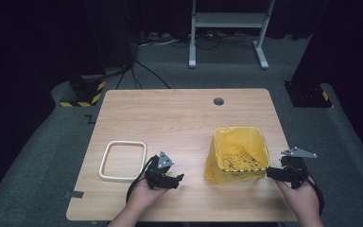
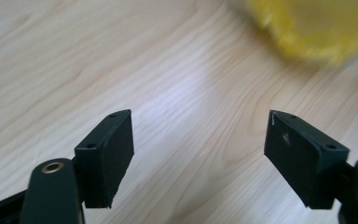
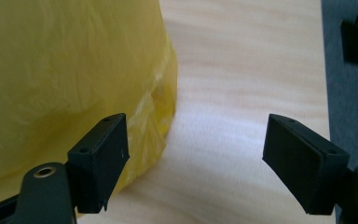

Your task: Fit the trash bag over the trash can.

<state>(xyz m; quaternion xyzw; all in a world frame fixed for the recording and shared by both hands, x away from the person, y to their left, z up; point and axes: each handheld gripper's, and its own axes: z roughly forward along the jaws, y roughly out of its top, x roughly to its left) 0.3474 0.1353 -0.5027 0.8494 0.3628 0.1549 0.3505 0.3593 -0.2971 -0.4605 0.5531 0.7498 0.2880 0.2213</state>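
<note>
Nearest the high camera, two hands come in from the bottom edge, each with a gripper. At far left on the wooden table [image 1: 179,118] lies a white rectangular frame [image 1: 122,161], flat and apart from everything else; neither gripper view catches it. Just right of it, the left gripper [image 1: 178,178] rests low over the table, pointing toward the yellow bag-lined bin [image 1: 238,153]. Its own view shows jaws spread wide with bare wood between them and the bin as a yellow blur at top right. The bin stands on the table's right half, its printed black markings legible, perhaps, from above alone. The right gripper [image 1: 270,173] sits just beside the bin's right wall; its view shows wide jaws holding nothing, the left pad close against the yellow plastic, though whether it touches is unclear.
</note>
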